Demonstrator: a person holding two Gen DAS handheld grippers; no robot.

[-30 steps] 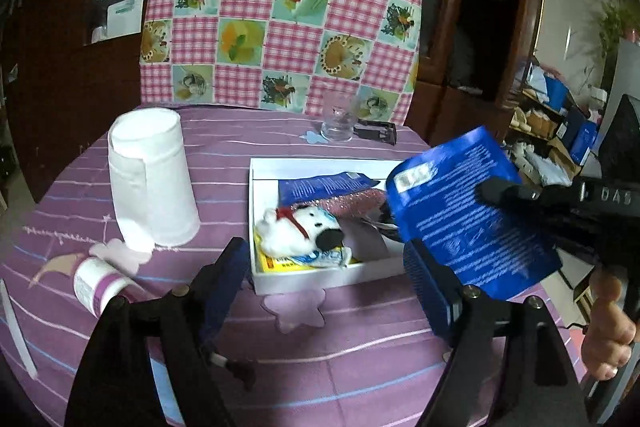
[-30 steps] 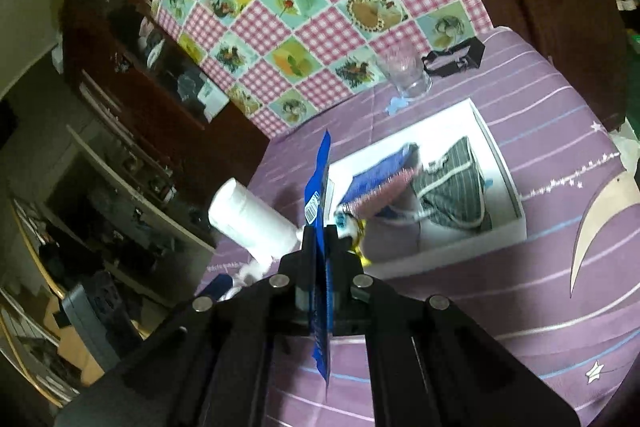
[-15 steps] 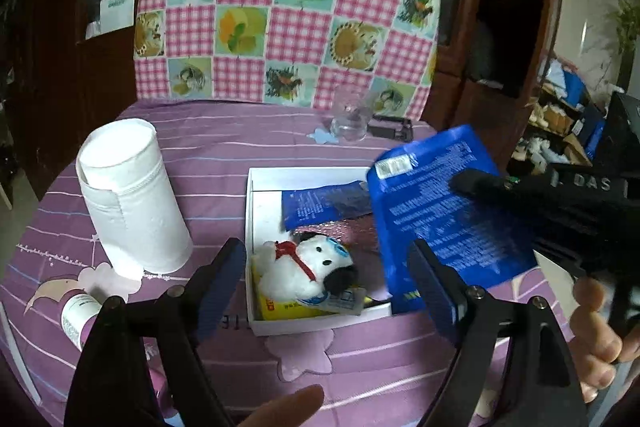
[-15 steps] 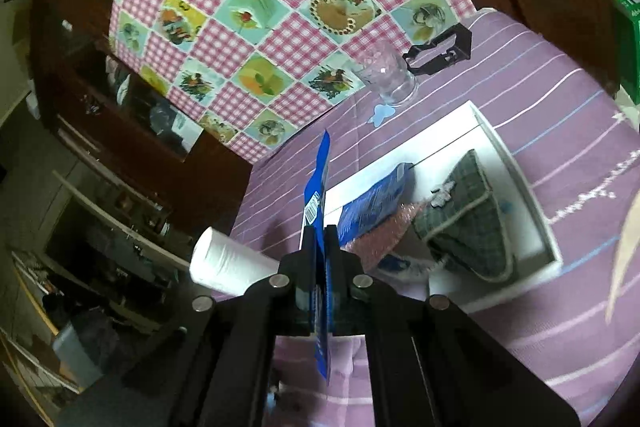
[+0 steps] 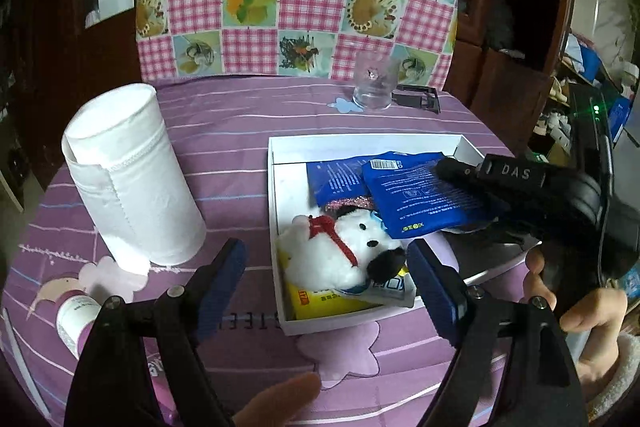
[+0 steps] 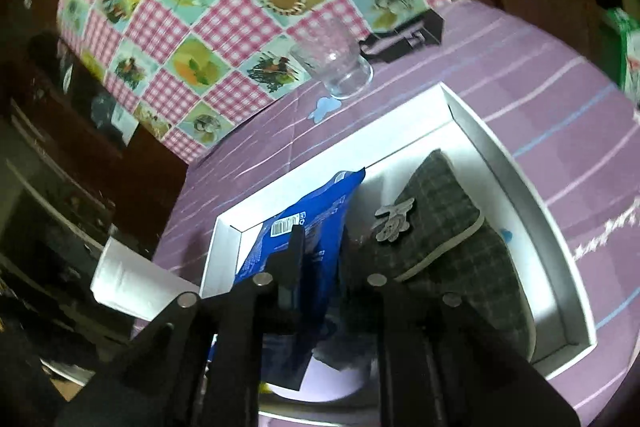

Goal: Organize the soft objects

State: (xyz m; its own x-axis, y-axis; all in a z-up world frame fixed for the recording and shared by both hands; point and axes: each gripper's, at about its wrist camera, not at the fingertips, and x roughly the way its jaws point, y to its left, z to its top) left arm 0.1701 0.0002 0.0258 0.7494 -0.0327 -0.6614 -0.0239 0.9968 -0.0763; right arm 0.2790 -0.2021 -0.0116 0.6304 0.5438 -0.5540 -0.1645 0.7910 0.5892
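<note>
L wrist view: I'm at the drop-off step. My right claw (image 5: pixel 452 167) has the blue pouch (image 5: pixel 424 199) down inside the white box (image 5: pixel 360 143), lying over another blue pack and just above the plush dog (image 5: pixel 340 251). My left claw (image 5: pixel 326 279) hangs released and empty, low over the near box edge, w/ the paper roll (image 5: pixel 132 179) well apart on the table (image 5: pixel 240 131). A sec ago the pouch was up in the air beside the box; now it's lowered in, and this claw sits closer to the box.

R wrist view: right claw (image 6: pixel 320 251) jaws have just been opening, no longer clenched; the pouch (image 6: pixel 308 223) is between them but looks loose, resting edge-up beside the grey plaid item (image 6: pixel 440 239). Earlier they were pinched tight on it, well above the box (image 6: pixel 500 155).

Next, I reckon: open wider, back out w/o dragging the pouch along, then pick another soft thing.
</note>
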